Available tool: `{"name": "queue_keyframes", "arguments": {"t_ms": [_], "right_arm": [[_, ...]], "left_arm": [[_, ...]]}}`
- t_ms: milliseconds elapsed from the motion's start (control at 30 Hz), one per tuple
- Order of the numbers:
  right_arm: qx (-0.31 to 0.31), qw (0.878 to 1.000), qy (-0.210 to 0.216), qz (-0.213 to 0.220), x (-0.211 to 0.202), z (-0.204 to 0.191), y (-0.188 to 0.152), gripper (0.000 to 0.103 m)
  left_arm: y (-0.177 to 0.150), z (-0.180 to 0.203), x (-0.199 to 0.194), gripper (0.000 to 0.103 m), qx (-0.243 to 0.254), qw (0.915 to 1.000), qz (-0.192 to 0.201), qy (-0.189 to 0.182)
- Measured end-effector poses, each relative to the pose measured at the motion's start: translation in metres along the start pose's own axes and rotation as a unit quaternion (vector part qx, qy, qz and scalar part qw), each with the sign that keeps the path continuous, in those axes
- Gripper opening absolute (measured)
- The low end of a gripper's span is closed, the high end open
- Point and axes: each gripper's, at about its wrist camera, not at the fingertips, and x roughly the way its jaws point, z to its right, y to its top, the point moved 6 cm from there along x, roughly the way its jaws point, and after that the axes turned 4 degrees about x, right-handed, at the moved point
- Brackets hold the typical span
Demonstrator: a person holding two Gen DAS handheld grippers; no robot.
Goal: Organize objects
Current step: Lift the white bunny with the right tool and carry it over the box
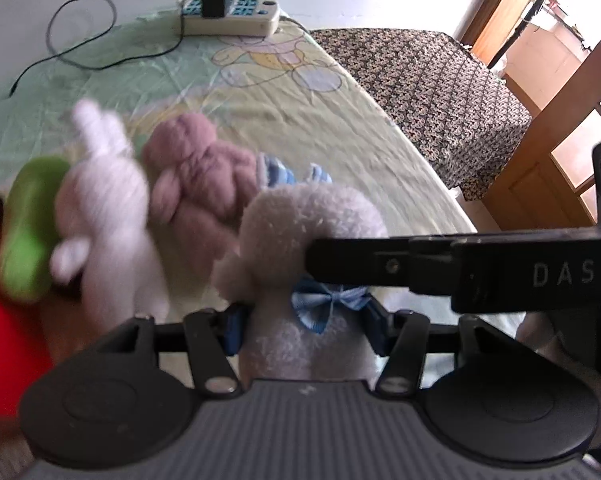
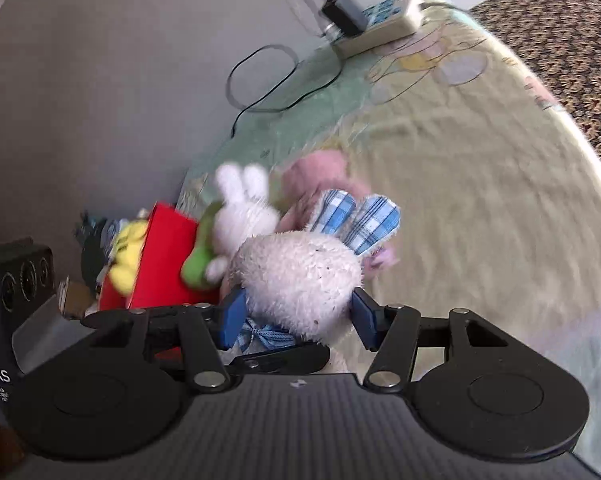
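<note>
A pale plush bunny [image 1: 304, 220] with blue plaid ears [image 2: 356, 220] and a blue bow [image 1: 324, 300] is held above the bed by both grippers. My left gripper [image 1: 306, 328] is shut on its body just below the bow. My right gripper [image 2: 298, 314] is shut on its head, with blue pads pressed into the fur on both sides. One black finger [image 1: 380, 264] of the right gripper crosses the left wrist view from the right, against the bunny's head. Beyond it lie a white bunny [image 1: 104, 208] and a mauve plush [image 1: 204, 184].
A red box [image 2: 164, 256] at the left holds a green toy [image 2: 198, 264] and a yellow toy [image 2: 126, 256]. A power strip [image 1: 232, 12] with a black charger and a cable [image 1: 80, 28] lies at the bed's far end. A patterned cloth [image 1: 440, 92] covers furniture beside the bed [image 1: 340, 128].
</note>
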Motion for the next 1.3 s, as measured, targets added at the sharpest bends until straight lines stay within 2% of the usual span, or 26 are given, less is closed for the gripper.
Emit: {"name": "queue_keyframes", "arguments": {"t_ms": [367,633,767,967,1133,1300], "right_arm": [[-0.091,0.993,0.027,-0.077,0.036,-0.079,-0.058,0.058],[-0.160,0.981,0.050,-0.093,0.048,-0.162,-0.084,0.058],[-0.193,0.976,0.065,-0.082,0.050,-0.205,-0.086,0.058],[-0.235,0.966,0.094,-0.045,0.066,-0.271,-0.075,0.058],[-0.260,0.960,0.103,-0.027,0.102,-0.314,-0.058,0.058],[-0.294,0.952,0.085,-0.026,0.147,-0.346,-0.045,0.058]], "left_arm": [[-0.077,-0.040,-0.059,0.057,-0.024,0.9994,0.016,0.017],[-0.115,-0.083,-0.126,0.057,-0.029,0.9975,0.062,0.016],[-0.122,-0.104,-0.166,0.057,-0.025,0.9949,0.096,0.017],[-0.121,-0.147,-0.220,0.057,-0.023,0.9867,0.158,0.030],[-0.113,-0.193,-0.245,0.057,-0.022,0.9803,0.189,0.053],[-0.106,-0.241,-0.247,0.058,-0.031,0.9770,0.201,0.063]]}}
